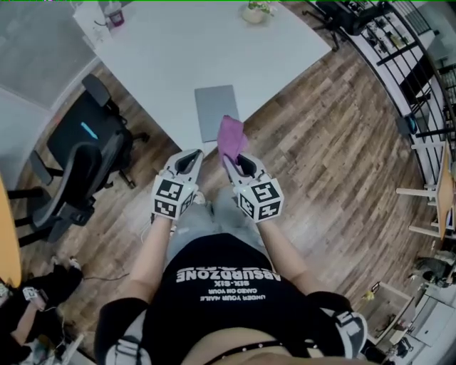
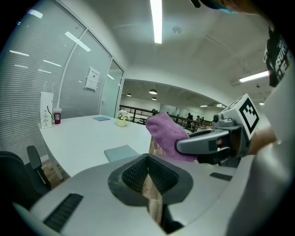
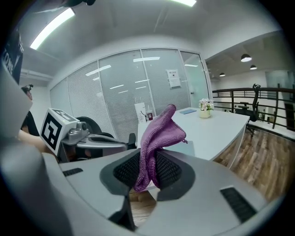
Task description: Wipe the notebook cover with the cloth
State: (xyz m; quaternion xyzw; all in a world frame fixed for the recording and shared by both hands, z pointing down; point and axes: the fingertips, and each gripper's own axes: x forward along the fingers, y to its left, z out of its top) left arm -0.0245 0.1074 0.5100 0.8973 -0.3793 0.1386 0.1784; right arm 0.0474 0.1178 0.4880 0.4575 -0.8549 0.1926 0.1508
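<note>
The notebook (image 1: 216, 108) lies closed and flat at the near edge of the table (image 1: 171, 50), in the upper middle of the head view. Just below centre, the right gripper (image 1: 232, 162) has its jaws pinched on the cloth (image 1: 230, 137). The purple cloth sticks up past the tips and overlaps the notebook's lower right corner in the picture. I cannot tell whether it touches the cover. The left gripper (image 1: 191, 158) is close beside it, left of centre. Its jaws are drawn together with nothing between them, and only a sliver of floor (image 1: 320, 164) shows between the pads. Both grippers are over the floor, short of the table edge. A chair (image 1: 78, 157) stands at the left, and a plant pot (image 1: 255, 11) at the top.
</note>
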